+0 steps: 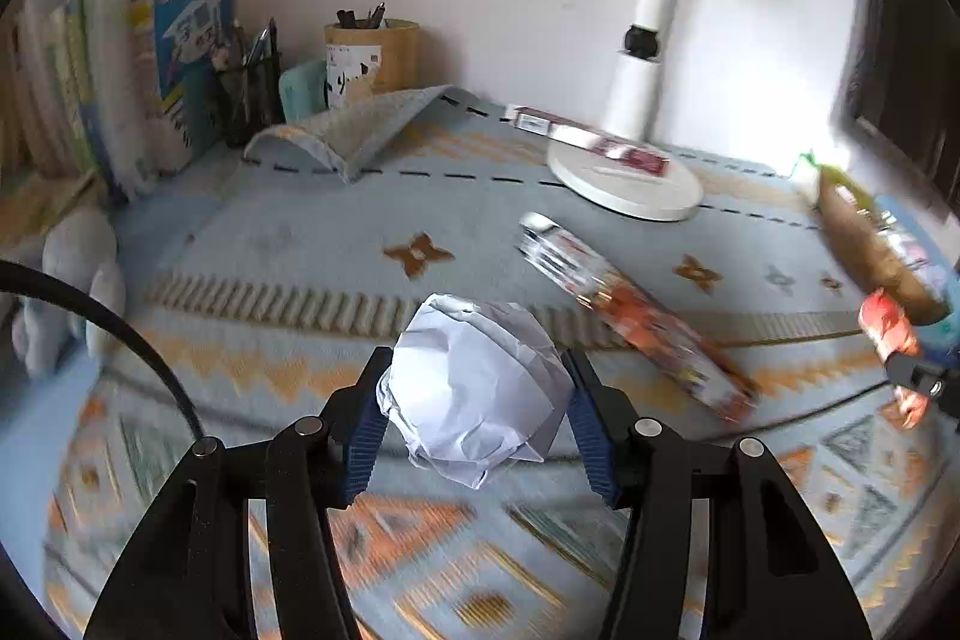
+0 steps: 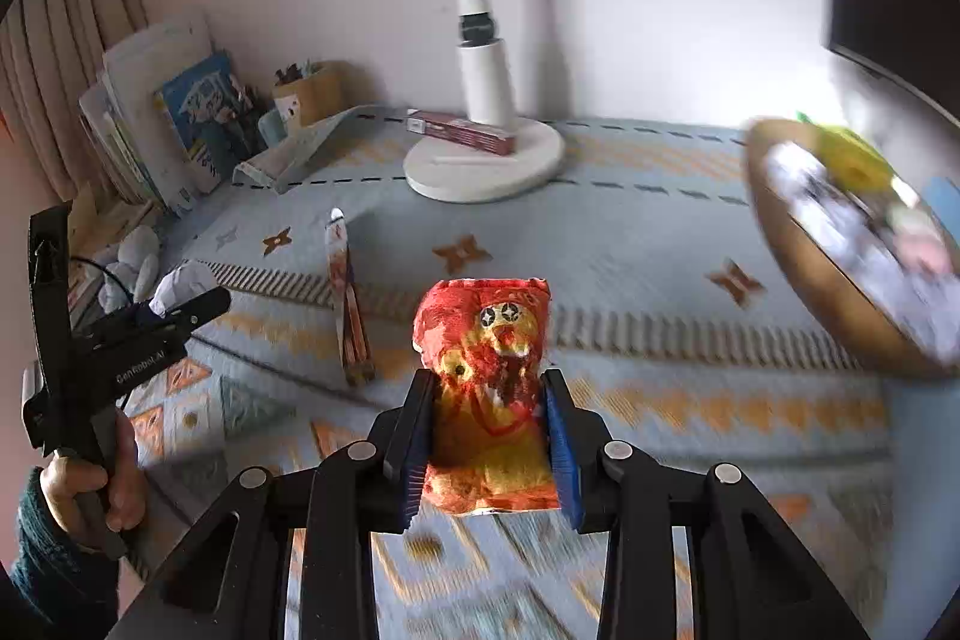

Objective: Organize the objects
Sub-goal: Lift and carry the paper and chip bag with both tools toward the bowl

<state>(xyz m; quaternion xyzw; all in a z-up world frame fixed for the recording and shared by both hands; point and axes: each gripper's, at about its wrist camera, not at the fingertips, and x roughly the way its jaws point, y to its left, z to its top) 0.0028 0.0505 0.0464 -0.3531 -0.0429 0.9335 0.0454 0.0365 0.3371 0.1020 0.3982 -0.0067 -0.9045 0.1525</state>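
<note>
Right wrist view: your right tongs [image 2: 489,436] pinch the red snack packet [image 2: 487,388] above the tabletop [image 2: 660,196]; the left tongs [image 1: 474,400] clamp a crumpled paper ball [image 1: 474,388]. Squeeze lightly, since the glossy packet could slip downward, and the basket [image 2: 840,304] right of it looks tilted.

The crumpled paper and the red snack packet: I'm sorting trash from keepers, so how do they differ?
The crumpled paper is plain white; the snack packet is printed red and yellow with a cartoon face. The paper is balled up and rounded; the packet is flatter and stands upright. The paper sits in the left gripper, the packet in the right gripper. Both are clamped between jaws, above the patterned cloth.
</note>
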